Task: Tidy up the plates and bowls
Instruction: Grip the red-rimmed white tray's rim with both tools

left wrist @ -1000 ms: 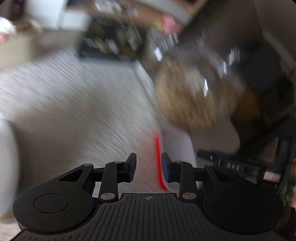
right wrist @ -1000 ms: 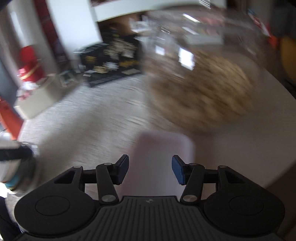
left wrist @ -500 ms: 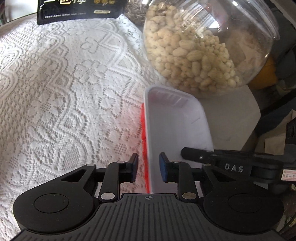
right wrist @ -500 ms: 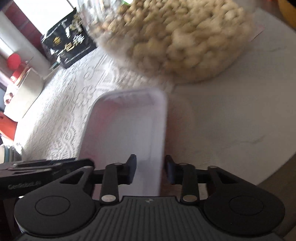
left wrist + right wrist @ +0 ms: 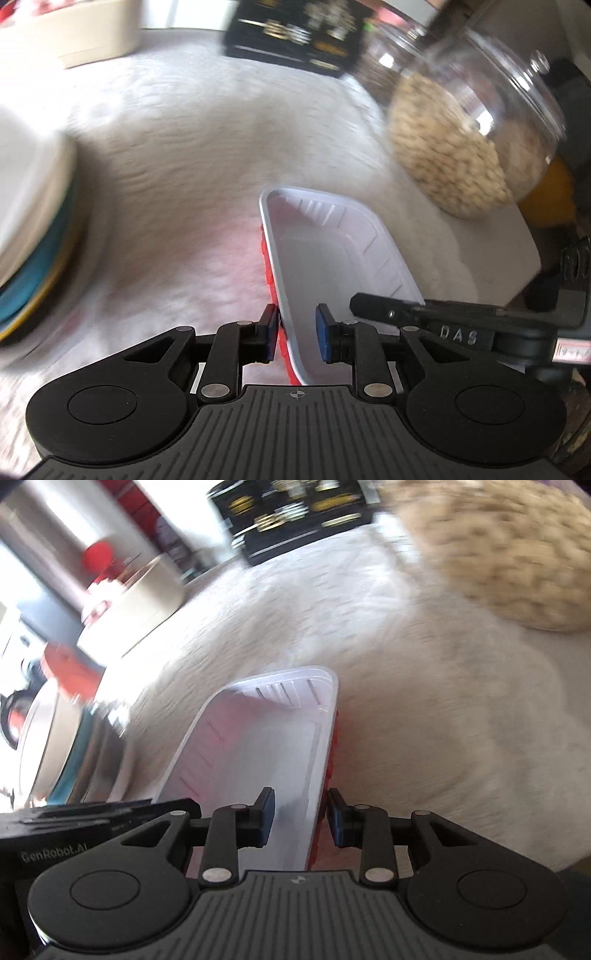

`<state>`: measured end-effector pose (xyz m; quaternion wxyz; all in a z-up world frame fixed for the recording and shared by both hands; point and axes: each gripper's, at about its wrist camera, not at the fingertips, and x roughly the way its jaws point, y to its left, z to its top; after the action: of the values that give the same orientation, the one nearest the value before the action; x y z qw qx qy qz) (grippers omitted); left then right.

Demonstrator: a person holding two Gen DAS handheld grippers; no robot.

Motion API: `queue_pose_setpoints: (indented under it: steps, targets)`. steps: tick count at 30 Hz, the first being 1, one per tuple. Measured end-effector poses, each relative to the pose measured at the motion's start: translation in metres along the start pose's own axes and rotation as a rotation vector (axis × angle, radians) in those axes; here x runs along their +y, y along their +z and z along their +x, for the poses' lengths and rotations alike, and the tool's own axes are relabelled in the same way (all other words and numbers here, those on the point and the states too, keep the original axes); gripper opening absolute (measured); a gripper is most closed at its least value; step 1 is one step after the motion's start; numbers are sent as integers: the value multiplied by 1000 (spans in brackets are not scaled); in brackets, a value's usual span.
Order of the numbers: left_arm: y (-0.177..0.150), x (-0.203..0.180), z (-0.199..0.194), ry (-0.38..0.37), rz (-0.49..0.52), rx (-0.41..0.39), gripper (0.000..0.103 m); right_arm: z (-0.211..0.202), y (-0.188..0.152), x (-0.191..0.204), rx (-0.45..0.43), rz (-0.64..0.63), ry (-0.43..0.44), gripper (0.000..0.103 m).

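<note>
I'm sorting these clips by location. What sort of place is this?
Probably a home dining or living room. A white lace tablecloth covers the table, with a glass jar of peanuts, a stack of plates and a black snack box on it.

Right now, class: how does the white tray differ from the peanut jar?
The tray is opaque, rectangular, shallow and empty; the jar is clear, rounded and holds peanuts. The tray is straddled at opposite rims by the left gripper and right gripper; the jar is untouched.
</note>
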<state>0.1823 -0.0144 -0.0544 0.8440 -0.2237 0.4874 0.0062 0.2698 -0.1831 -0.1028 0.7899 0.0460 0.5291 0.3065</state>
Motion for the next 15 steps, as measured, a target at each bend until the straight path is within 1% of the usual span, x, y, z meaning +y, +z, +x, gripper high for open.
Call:
queue_pose_setpoints:
  steps: [3, 7, 10, 15]
  targets:
    - [-9, 21, -11, 26, -45, -31, 24, 10, -6, 22, 15, -26, 18, 31]
    - [-13, 47, -13, 24, -112, -15, 24, 21, -8, 33, 30, -19, 38, 32]
    - [-14, 56, -5, 1, -146, -6, 24, 17, -10, 36, 6, -23, 19, 32]
    - [-20, 63, 2, -23, -157, 6, 24, 18, -13, 38, -14, -1, -13, 32]
